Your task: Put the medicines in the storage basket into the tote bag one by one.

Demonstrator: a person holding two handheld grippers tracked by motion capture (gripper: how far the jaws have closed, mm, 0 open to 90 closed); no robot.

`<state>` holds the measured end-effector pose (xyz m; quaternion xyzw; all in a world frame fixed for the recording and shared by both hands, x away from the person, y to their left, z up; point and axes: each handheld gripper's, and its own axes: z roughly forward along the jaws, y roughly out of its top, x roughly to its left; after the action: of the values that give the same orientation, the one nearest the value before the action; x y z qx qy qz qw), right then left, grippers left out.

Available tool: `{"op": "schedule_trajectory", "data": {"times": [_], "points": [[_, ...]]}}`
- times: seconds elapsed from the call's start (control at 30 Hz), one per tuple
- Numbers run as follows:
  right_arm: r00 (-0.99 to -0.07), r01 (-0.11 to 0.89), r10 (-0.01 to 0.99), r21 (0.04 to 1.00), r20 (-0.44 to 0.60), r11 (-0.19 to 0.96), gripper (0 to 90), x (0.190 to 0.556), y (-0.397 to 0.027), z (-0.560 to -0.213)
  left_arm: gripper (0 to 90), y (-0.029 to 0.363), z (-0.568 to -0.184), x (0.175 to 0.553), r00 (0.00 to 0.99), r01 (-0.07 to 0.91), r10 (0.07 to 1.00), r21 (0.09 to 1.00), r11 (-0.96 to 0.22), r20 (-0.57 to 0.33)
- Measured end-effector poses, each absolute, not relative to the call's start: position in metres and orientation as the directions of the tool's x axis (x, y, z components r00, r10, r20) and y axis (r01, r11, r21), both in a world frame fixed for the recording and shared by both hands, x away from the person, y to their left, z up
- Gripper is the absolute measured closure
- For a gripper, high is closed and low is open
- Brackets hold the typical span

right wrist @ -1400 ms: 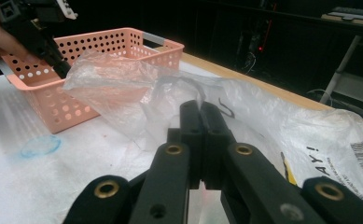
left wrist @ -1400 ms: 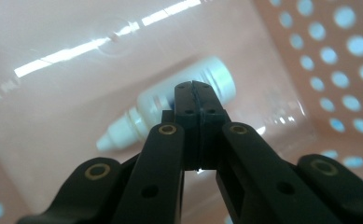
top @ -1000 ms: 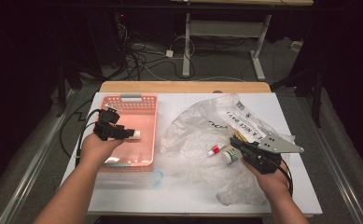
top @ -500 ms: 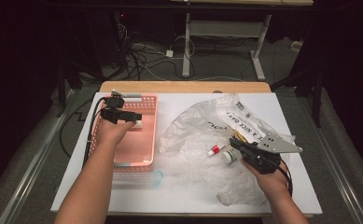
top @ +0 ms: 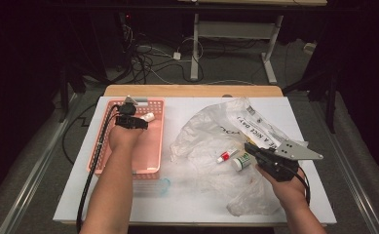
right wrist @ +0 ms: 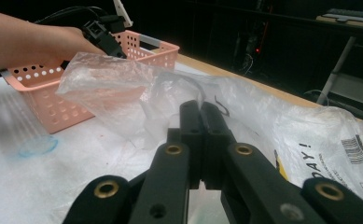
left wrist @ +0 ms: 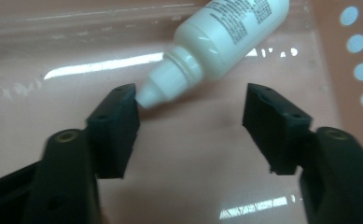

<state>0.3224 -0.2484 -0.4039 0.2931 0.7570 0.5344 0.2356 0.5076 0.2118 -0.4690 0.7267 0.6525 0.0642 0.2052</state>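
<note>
White tabletop from above: the left gripper (top: 137, 120) is hovering inside the pink basket (top: 154, 146) at far left. Its own view: jaws half open, just closing, holding nothing; the white bottle (left wrist: 216, 42) is lying free, its nozzle liable to be nudged away. Right gripper (right wrist: 200, 140): fully closed, pinching the plastic bag (right wrist: 123, 88).

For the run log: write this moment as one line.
left gripper: open over white bottle in pink basket | right gripper: shut on plastic bag

Left hand-held gripper (left wrist: 191, 109) agape, closing; right hand-held gripper (right wrist: 200, 119) clamped.
</note>
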Motion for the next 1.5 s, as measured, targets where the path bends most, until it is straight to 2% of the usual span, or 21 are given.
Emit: {"op": "schedule_trajectory", "data": {"times": [0.03, 0.2, 0.4, 0.5, 0.57, 0.67, 0.7, 0.77, 0.97, 1.1, 1.2, 1.5], "points": [[-0.717, 0.194, 0.696, 0.948, -0.040, 0.254, 90.0, 0.322, -0.249, -0.404, 41.5, 0.212, -0.469, 0.508, 0.140, 0.922, 0.973, 0.383, -0.060, -0.183], [-0.716, 0.191, 0.697, 0.949, -0.041, 0.252, 90.0, 0.322, -0.249, -0.403, 47.8, 0.211, -0.464, 0.504, 0.172, 0.915, 0.966, 0.396, -0.084, -0.192], [-0.717, 0.185, 0.695, 0.948, -0.051, 0.260, 90.0, 0.321, -0.246, -0.402, 60.0, 0.211, -0.454, 0.490, 0.238, 0.892, 0.946, 0.435, -0.124, -0.218], [-0.717, 0.187, 0.695, 0.947, -0.049, 0.260, 90.0, 0.321, -0.244, -0.402, 59.9, 0.212, -0.451, 0.486, 0.261, 0.883, 0.940, 0.448, -0.141, -0.219], [-0.720, 0.185, 0.692, 0.947, -0.051, 0.263, 90.0, 0.321, -0.243, -0.402, 50.8, 0.212, -0.451, 0.487, 0.278, 0.874, 0.933, 0.463, -0.147, -0.229], [-0.719, 0.192, 0.694, 0.946, -0.046, 0.262, 90.0, 0.321, -0.243, -0.403, 29.6, 0.210, -0.453, 0.492, 0.289, 0.861, 0.922, 0.492, -0.131, -0.259], [-0.721, 0.192, 0.691, 0.946, -0.045, 0.262, 90.0, 0.321, -0.243, -0.403, 26.3, 0.207, -0.454, 0.494, 0.293, 0.860, 0.917, 0.493, -0.130, -0.270], [-0.721, 0.191, 0.691, 0.945, -0.049, 0.266, 90.0, 0.322, -0.243, -0.404, 26.7, 0.201, -0.456, 0.496, 0.331, 0.853, 0.906, 0.495, -0.167, -0.265], [-0.719, 0.201, 0.694, 0.944, -0.039, 0.261, 90.0, 0.323, -0.245, -0.406, 41.7, 0.185, -0.467, 0.503, 0.399, 0.852, 0.890, 0.447, -0.271, -0.221], [-0.716, 0.200, 0.697, 0.945, -0.039, 0.259, 90.0, 0.324, -0.247, -0.406, 46.7, 0.179, -0.470, 0.507, 0.423, 0.848, 0.887, 0.426, -0.314, -0.187], [-0.717, 0.201, 0.696, 0.945, -0.039, 0.259, 90.0, 0.324, -0.248, -0.406, 57.2, 0.180, -0.470, 0.508, 0.424, 0.851, 0.885, 0.419, -0.316, -0.193], [-0.717, 0.194, 0.696, 0.947, -0.041, 0.256, 90.0, 0.323, -0.248, -0.405, 58.1, 0.181, -0.464, 0.501, 0.404, 0.862, 0.895, 0.407, -0.303, -0.191]]}}
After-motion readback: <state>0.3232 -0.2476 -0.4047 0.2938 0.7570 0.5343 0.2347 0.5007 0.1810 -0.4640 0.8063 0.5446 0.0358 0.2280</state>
